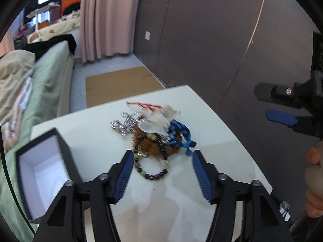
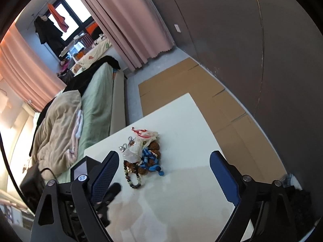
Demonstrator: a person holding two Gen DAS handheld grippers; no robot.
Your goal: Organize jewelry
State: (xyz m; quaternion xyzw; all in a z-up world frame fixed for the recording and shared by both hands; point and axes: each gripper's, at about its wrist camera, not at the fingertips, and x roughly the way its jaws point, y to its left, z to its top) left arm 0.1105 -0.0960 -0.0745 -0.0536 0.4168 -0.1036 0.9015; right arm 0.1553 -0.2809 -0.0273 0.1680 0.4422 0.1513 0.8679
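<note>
Only left view shows box's point(image 1: 43, 167) white interior.

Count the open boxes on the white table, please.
1. A black box with a white lining stands open at the table's left edge, left of the jewelry pile. Others may lie outside the views.

The left gripper point(image 1: 163, 154) tilts downward over the table point(image 1: 212, 121), its blue-padded jaws apart with nothing pressed between them. The right gripper point(image 2: 164, 157) also tilts down over the table, jaws spread wider and empty. In the left wrist view, a hand point(image 1: 314, 183) grips the right gripper's handle at the table's right edge.
</note>
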